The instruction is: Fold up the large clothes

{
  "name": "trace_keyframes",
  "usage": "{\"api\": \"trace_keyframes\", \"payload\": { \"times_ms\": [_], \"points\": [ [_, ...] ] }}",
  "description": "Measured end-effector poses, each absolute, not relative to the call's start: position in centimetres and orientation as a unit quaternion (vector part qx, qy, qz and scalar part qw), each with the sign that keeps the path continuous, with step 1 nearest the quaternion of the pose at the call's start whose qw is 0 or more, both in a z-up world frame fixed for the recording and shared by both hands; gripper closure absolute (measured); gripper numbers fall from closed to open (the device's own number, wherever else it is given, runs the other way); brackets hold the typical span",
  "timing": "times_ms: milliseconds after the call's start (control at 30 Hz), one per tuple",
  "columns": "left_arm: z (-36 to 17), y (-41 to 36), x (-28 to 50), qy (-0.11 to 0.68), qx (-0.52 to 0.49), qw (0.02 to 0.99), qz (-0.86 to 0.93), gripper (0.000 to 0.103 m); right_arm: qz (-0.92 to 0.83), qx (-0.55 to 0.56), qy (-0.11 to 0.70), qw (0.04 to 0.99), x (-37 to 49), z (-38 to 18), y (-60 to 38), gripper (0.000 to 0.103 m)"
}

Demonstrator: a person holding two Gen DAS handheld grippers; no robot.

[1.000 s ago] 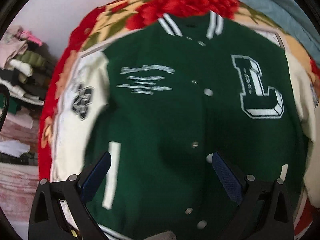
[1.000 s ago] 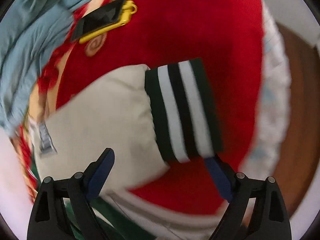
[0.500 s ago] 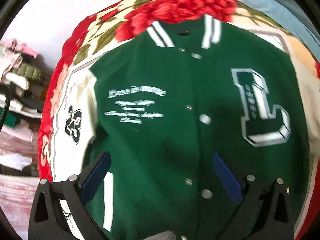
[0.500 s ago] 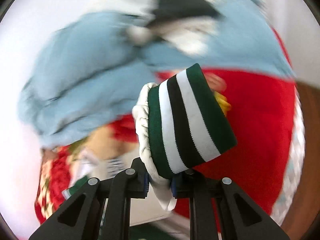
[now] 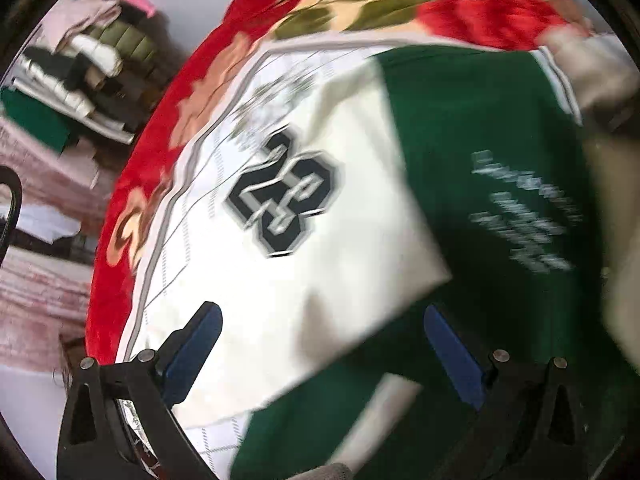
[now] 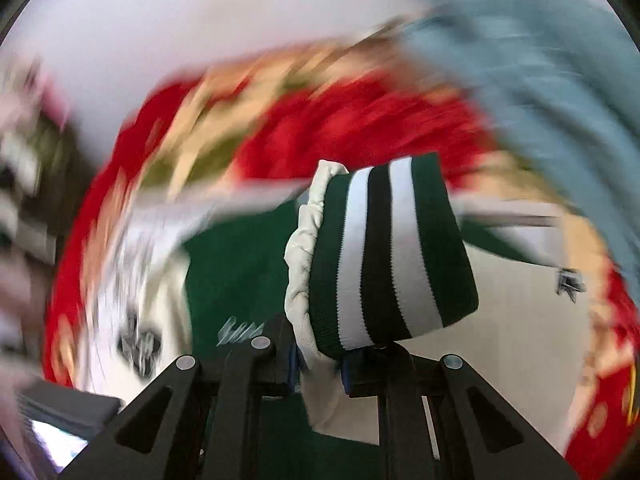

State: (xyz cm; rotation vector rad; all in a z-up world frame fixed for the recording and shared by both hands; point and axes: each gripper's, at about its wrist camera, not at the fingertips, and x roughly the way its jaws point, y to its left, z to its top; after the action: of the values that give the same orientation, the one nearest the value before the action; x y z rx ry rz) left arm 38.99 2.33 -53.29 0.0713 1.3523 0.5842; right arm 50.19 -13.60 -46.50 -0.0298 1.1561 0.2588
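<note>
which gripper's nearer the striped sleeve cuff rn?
Right. The right gripper is shut on the sleeve just below the striped cuff. The left gripper is open over the other cream sleeve, with no cuff in its view.

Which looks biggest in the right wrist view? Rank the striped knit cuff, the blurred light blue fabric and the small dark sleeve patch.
1. Light blue fabric, blurred at the upper right.
2. Green, white and black striped knit cuff, though it sits closest to the camera.
3. Small dark patch on the cream sleeve.

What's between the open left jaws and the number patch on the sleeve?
Only bare cream sleeve lies between the left gripper and number patch, per the left wrist view.
</note>
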Motion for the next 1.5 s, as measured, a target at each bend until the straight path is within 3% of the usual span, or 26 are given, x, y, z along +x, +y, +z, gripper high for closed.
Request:
{"api": "trace_keyframes", "payload": {
  "times_ms": [100, 167, 200, 267, 333, 367, 500, 700, 733, 767, 833, 900, 967, 1200, 1400, 1433, 1467, 1500],
  "points": [
    [-55.0, 6.1, 37.6, 0.630, 0.008, 0.723, 0.284, 0.000, 0.157, -0.061, 0.597, 0.784, 49.3, -53.4, -8.2, 0.086],
    [-55.1, 7.6, 36.8, 0.630, 0.005, 0.722, 0.286, 0.000, 0.165, -0.031, 0.633, 0.756, 48.8, -56.0, -7.6, 0.077],
    [-54.8, 8.3, 36.1, 0.629, -0.008, 0.723, 0.286, 0.000, 0.167, -0.016, 0.633, 0.756, 48.3, -56.1, -8.3, 0.073],
    [-54.0, 9.8, 34.3, 0.629, -0.046, 0.723, 0.280, 0.000, 0.177, 0.042, 0.624, 0.760, 47.2, -54.8, -10.6, 0.054],
    [-52.7, 11.8, 32.0, 0.634, -0.093, 0.718, 0.274, 0.000, 0.169, 0.075, 0.614, 0.767, 45.9, -53.2, -13.1, 0.043],
    [-52.2, 12.7, 30.5, 0.635, -0.122, 0.713, 0.271, 0.000, 0.163, 0.080, 0.613, 0.769, 45.5, -52.7, -13.8, 0.043],
    [-52.3, 16.4, 23.9, 0.638, -0.260, 0.673, 0.267, 0.000, 0.122, 0.118, 0.626, 0.761, 42.7, -51.0, -18.0, 0.043],
    [-60.0, 22.7, 15.4, 0.551, -0.541, 0.569, 0.284, 0.007, 0.091, 0.123, 0.652, 0.743, 39.0, -51.0, -19.8, 0.043],
    [-60.8, 23.4, 14.9, 0.529, -0.565, 0.562, 0.290, 0.012, 0.085, 0.114, 0.655, 0.742, 38.2, -51.6, -19.3, 0.043],
    [-61.8, 24.5, 14.3, 0.505, -0.587, 0.551, 0.311, 0.025, 0.082, 0.109, 0.656, 0.742, 37.8, -51.9, -18.8, 0.043],
    [-62.3, 26.1, 14.3, 0.469, -0.600, 0.552, 0.341, 0.033, 0.078, 0.109, 0.660, 0.739, 36.9, -52.7, -17.9, 0.043],
    [-61.6, 27.8, 15.2, 0.454, -0.571, 0.570, 0.378, 0.078, 0.075, 0.108, 0.664, 0.736, 36.5, -53.0, -17.0, 0.043],
    [-60.8, 29.6, 16.9, 0.446, -0.543, 0.599, 0.384, 0.084, 0.075, 0.105, 0.665, 0.736, 36.4, -53.0, -16.1, 0.043],
    [-59.8, 39.8, 25.0, 0.435, -0.458, 0.677, 0.377, 0.087, 0.090, 0.052, 0.642, 0.760, 38.9, -51.2, -11.4, 0.043],
    [-60.6, 45.0, 31.3, 0.444, -0.419, 0.710, 0.351, 0.087, 0.091, -0.084, 0.601, 0.790, 44.3, -52.7, -3.5, 0.042],
    [-60.6, 45.3, 31.0, 0.447, -0.418, 0.710, 0.348, 0.085, 0.096, -0.099, 0.595, 0.792, 45.0, -53.4, -2.4, 0.051],
    [-60.8, 45.5, 31.6, 0.450, -0.419, 0.709, 0.344, 0.081, 0.099, -0.118, 0.583, 0.798, 45.5, -53.7, -1.2, 0.083],
    [-60.7, 45.7, 30.4, 0.450, -0.422, 0.710, 0.340, 0.078, 0.096, -0.146, 0.572, 0.801, 46.0, -53.8, 0.2, 0.083]
  ]
}}
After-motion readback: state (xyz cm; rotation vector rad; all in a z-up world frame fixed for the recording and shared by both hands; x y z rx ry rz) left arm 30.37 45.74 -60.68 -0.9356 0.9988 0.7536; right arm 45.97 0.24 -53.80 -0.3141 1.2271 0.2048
